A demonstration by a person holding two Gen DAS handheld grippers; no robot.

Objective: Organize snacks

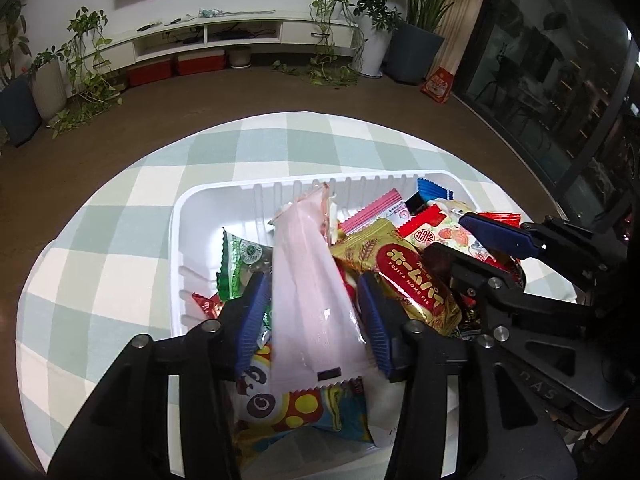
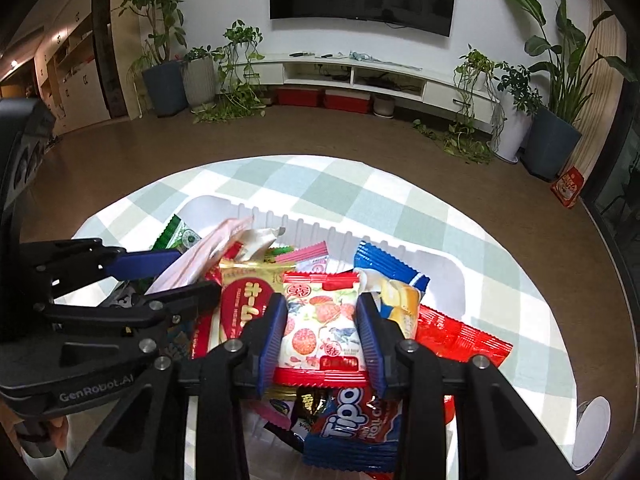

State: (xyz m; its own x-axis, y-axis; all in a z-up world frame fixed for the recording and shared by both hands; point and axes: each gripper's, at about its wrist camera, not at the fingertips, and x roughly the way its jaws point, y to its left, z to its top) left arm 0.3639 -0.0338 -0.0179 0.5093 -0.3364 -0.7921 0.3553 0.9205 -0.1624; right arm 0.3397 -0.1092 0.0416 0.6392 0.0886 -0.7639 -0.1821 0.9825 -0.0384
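Both over the bin (image 1: pixel 208 196), dropping snacks in. Left gripper (image 1: pixel 316 320): jaws released, pink packet (image 1: pixel 308 296) loose between. Right gripper (image 2: pixel 322 336): jaws clenched on strawberry packet (image 2: pixel 320 320), not yet let go.

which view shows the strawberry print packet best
The right wrist view: the strawberry packet faces the camera whole, between the right gripper's pads. In the left wrist view only part of it shows, behind that gripper's finger.
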